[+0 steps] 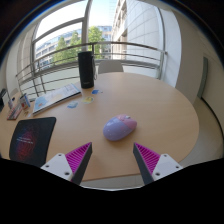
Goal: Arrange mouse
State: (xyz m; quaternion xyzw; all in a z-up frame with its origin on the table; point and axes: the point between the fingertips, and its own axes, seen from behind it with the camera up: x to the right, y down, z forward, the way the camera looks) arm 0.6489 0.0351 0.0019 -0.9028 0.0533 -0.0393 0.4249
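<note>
The claw point(112, 160) stands wide open, its two fingers spread well apart with a broad gap of bare wood between them. The pink pads point(77, 158) on their inner faces touch nothing, and the claw holds nothing.

The mouse point(120, 127) lies on the tabletop point(165, 120) just ahead of the fingers, roughly in line with the gap between them and a little toward the right finger. It is pale, lilac-grey and rounded. Its long axis runs crosswise to the fingers, slightly slanted, with the right end a touch farther away. Which end is the front cannot be told from this view.

The tabletop is round and of light wood. To the left of the mouse, near the left finger, a black mouse mat point(32, 138) lies flat, well apart from the mouse. Farther back stands a dark upright cylinder point(86, 69), like a speaker, with a small yellowish thing point(87, 97) at its foot that is too small to make out. Left of that lie a white keyboard point(55, 98) and some small items at the table's far left edge.

Beyond the tabletop a metal railing point(130, 52) runs before large windows point(65, 35), through which trees and a building show in daylight.
</note>
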